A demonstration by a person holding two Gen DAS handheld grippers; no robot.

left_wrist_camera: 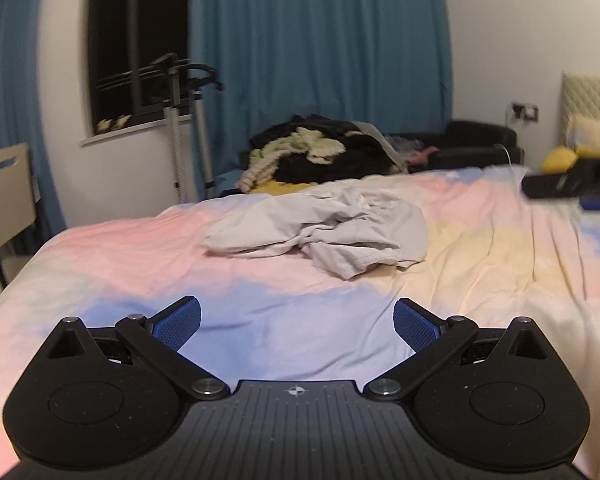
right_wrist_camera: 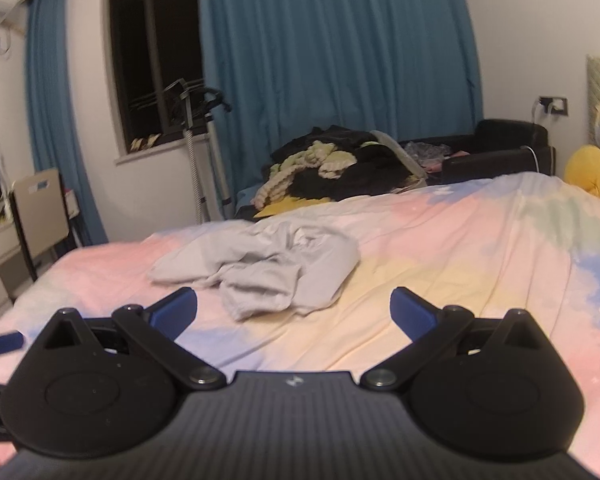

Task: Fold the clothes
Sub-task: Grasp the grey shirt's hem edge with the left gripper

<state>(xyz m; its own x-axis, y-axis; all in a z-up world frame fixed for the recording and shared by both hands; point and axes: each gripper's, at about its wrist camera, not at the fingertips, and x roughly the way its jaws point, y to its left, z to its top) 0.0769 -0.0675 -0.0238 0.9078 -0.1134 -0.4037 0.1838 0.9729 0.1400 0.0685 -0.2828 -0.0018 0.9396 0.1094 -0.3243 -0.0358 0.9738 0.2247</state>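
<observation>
A crumpled pale grey garment (left_wrist_camera: 324,232) lies in a heap on the pastel pink, blue and yellow bedsheet (left_wrist_camera: 140,256). My left gripper (left_wrist_camera: 296,320) is open and empty, above the sheet a little short of the garment. In the right wrist view the same garment (right_wrist_camera: 260,268) lies just ahead and slightly left of my right gripper (right_wrist_camera: 294,312), which is open and empty over the sheet (right_wrist_camera: 460,248). The left gripper's blue fingertip (right_wrist_camera: 0,344) shows at the far left of that view.
A pile of dark and cream clothes (left_wrist_camera: 320,156) lies beyond the bed's far edge. A clothes steamer stand (left_wrist_camera: 180,120) and a chair (left_wrist_camera: 4,200) stand at the left by the window. Dark boxes (left_wrist_camera: 568,184) and a yellow cushion (right_wrist_camera: 596,172) sit at the right near the headboard.
</observation>
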